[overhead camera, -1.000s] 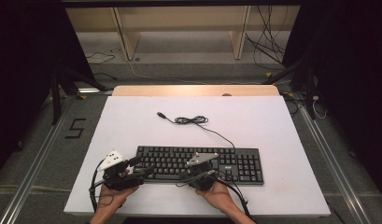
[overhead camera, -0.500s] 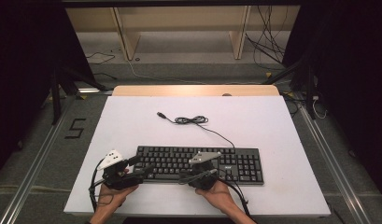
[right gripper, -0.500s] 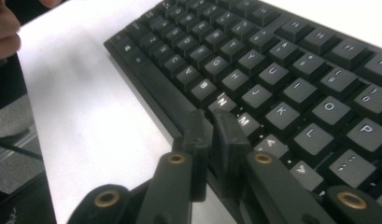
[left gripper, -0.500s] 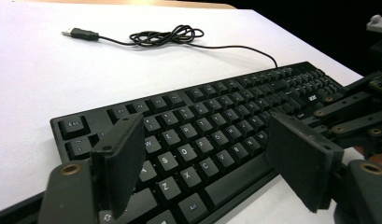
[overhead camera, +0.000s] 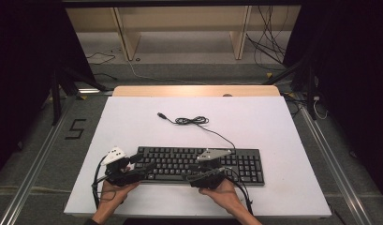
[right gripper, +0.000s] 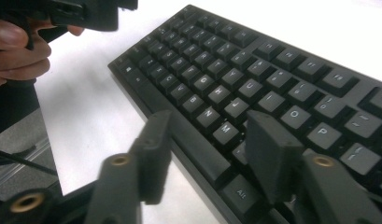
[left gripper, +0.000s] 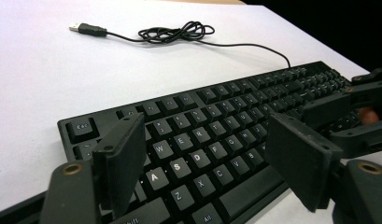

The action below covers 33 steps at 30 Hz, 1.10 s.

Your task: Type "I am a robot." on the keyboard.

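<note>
Your right tool (overhead camera: 205,169) has just been opening, nothing between its jaws, your left tool (overhead camera: 140,169) is spread too, both over the front edge of the keyboard (overhead camera: 236,161) at the frame's lower centre on the desk (overhead camera: 133,117), so next, I reckon, set 2 grips on that edge.

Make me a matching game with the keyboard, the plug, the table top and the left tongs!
Things:
1. keyboard
2. plug
3. table top
4. left tongs

Clues:
A. white and flat
B. at the free end of the cable, on the table, joined to nothing
C. open, above the letter keys
D. black, lying near the table's front edge

Pairs: 1-D, 2-B, 3-A, 4-C
</note>
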{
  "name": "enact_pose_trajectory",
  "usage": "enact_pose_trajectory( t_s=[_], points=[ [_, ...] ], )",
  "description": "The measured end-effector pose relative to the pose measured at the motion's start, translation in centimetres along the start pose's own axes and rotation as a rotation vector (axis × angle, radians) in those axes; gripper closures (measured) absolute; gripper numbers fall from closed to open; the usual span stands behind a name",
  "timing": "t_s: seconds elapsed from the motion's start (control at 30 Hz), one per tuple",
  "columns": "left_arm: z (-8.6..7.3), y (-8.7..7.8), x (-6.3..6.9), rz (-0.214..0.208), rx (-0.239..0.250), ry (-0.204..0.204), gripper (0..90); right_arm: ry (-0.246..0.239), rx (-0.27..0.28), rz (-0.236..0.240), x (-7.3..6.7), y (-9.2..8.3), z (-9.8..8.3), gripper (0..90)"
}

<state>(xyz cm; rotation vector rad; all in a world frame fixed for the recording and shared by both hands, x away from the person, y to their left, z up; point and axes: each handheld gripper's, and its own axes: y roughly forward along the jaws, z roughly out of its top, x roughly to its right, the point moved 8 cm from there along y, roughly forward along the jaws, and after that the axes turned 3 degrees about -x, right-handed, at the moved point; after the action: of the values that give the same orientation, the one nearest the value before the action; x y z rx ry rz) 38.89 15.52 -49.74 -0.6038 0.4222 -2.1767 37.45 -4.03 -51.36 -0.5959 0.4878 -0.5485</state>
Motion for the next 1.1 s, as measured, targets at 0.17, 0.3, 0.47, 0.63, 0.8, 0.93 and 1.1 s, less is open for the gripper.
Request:
enact_pose_trajectory(
  t_s=[0.17, 0.3, 0.47, 0.63, 0.8, 0.93, 1.1],
  points=[
    [0.3, 0.6, 0.1, -0.002, -0.016, 0.002, 33.8, -0.003, 0.018, 0.0, 0.1, -0.7, 0.3, 45.5],
    [0.3, 1.1, 0.0, 0.004, -0.04, 0.006, 40.8, -0.003, 0.03, -0.003, 0.2, -1.0, 0.3, 42.6],
    [0.5, 1.9, 0.0, 0.002, -0.07, 0.013, 51.1, -0.009, 0.047, -0.008, 0.4, -1.4, 0.3, 39.7],
    [0.7, 2.9, 0.4, -0.012, -0.1, 0.034, 63.9, -0.015, 0.06, -0.02, 0.5, -1.9, 0.1, 36.9],
    [0.4, 4.0, 0.7, -0.016, -0.144, 0.067, 75.3, -0.014, 0.072, -0.025, 0.6, -2.4, 0.0, 35.2],
    [0.2, 4.6, 0.5, -0.008, -0.168, 0.072, 83.7, -0.009, 0.075, -0.028, 0.7, -2.6, -0.1, 34.6],
    [0.4, 5.2, 0.6, -0.005, -0.181, 0.086, 88.7, -0.015, 0.081, -0.03, 0.7, -2.8, -0.1, 33.7]
  ],
)
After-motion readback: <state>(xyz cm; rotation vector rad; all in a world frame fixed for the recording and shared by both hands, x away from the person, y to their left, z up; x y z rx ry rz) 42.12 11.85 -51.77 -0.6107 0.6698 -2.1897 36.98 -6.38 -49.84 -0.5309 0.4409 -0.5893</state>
